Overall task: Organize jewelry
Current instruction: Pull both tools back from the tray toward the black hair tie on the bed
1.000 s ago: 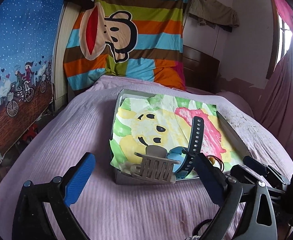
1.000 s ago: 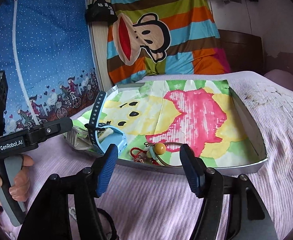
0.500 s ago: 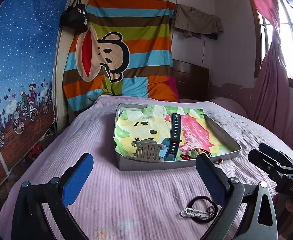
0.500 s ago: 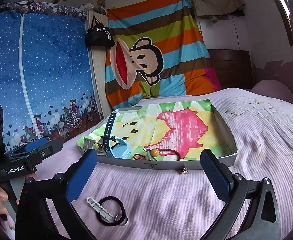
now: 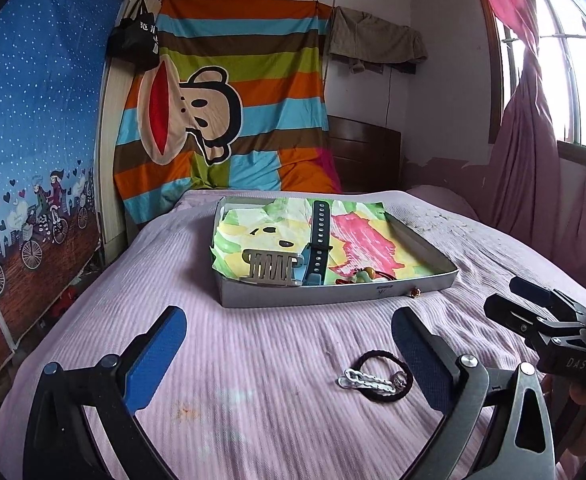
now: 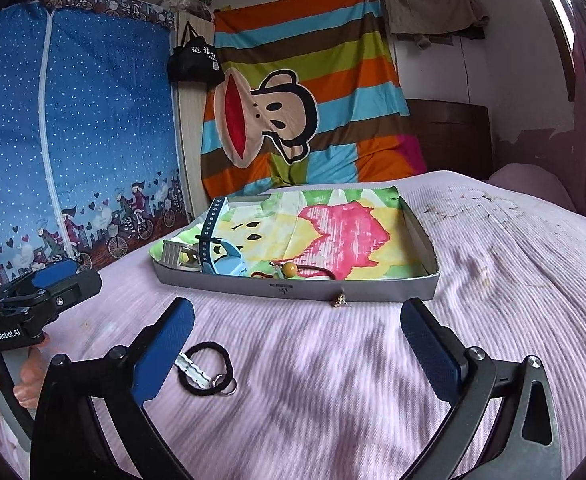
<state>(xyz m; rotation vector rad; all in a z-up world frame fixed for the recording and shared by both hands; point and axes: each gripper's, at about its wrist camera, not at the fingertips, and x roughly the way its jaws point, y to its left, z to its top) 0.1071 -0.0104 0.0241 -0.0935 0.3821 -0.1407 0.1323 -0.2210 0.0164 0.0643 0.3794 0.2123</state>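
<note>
Grey cardboard forms one shallow tray (image 5: 333, 294) that lies on the bed (image 5: 253, 360), and a colourful cartoon paper (image 5: 357, 236) lines its floor. Inside the tray, at its near left part, I count four pieces: one grey hair claw (image 5: 270, 267), one light blue watch body (image 6: 229, 260) with one dark perforated strap (image 5: 319, 236) that rises from it toward the far side, and one red cord with beads (image 6: 293, 271), of which one bead is orange-yellow. Just outside the tray, touching or almost touching its front wall, one small golden piece (image 6: 339, 301) lies on the pink bedspread; I cannot tell what kind of jewelry it is. Nearer to the cameras, well apart from the tray, one black hair tie (image 5: 385, 376) lies on the bedspread with one white clip (image 5: 367, 380) across it and one small metal ring (image 6: 225, 384) at its side.

Left hand-held gripper (image 5: 289, 356) is released, its two blue pads wide apart with nothing between them. Right hand-held gripper (image 6: 297, 348) is also released and empty, above the bedspread beside the hair tie. One hand (image 6: 9, 380) holds the left handle.
</note>
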